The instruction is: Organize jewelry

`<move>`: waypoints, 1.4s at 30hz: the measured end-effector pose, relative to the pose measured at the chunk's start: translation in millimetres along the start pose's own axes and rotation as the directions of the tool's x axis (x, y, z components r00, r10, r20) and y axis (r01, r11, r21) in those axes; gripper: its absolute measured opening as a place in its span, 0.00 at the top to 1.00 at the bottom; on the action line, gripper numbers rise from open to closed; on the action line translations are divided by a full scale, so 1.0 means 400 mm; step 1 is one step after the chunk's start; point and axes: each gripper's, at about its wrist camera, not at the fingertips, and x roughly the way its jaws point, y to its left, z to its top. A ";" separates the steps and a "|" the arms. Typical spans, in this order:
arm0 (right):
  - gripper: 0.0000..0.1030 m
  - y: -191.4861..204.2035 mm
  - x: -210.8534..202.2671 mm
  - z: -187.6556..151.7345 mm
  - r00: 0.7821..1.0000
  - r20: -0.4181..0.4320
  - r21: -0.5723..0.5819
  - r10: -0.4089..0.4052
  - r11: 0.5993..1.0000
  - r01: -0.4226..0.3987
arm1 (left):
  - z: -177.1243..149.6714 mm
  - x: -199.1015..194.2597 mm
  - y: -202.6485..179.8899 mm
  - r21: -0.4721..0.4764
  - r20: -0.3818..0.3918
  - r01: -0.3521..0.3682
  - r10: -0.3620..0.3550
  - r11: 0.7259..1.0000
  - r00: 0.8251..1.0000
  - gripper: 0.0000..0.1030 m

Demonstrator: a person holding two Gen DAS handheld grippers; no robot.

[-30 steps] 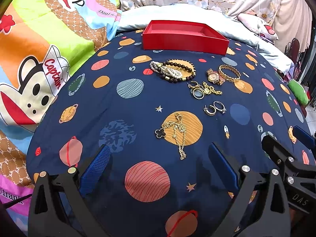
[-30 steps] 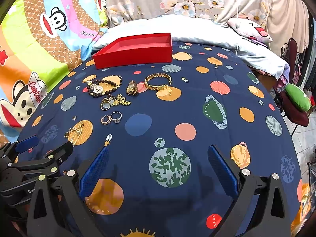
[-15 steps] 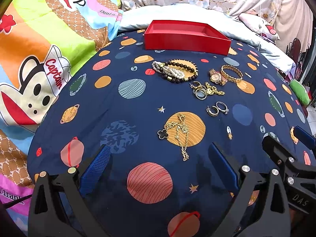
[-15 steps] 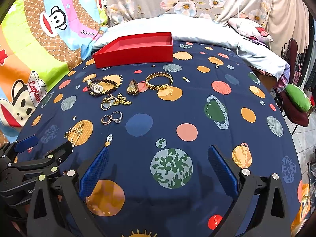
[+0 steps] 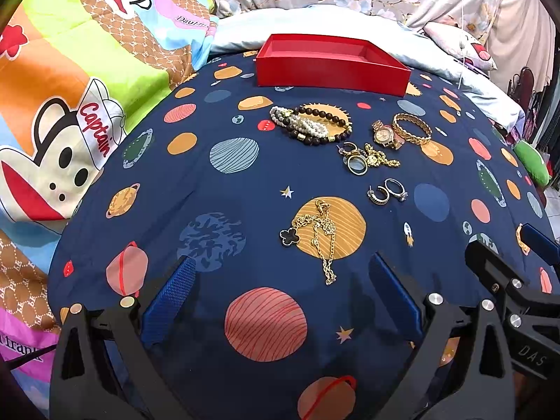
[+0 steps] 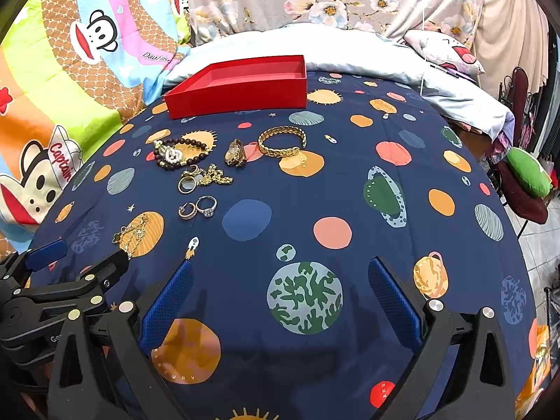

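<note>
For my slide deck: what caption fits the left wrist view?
Open left tongs face a gold necklace on the planet-print bedspread, empty red box beyond.

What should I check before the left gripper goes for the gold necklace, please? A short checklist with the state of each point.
1. Left gripper is open and holds nothing: ok.
2. Gold necklace lies free on the blanket, apart from the other pieces: ok.
3. Necklace lies ahead of the left fingers, between their lines: ok.
4. Red box is open on top, and no jewelry shows in the visible part: ok.
5. Right gripper is open and to the side of the necklace, not across the path: ok.
6. Chain is knotted or loose: cannot tell; it lies bunched near the black clover pendant.
</note>
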 end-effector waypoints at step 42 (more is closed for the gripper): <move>0.05 -0.037 0.051 0.014 0.999 -0.038 0.051 -0.017 0.999 0.019 | 0.044 0.084 0.017 0.010 -0.036 0.033 -0.032 0.999 0.999 0.32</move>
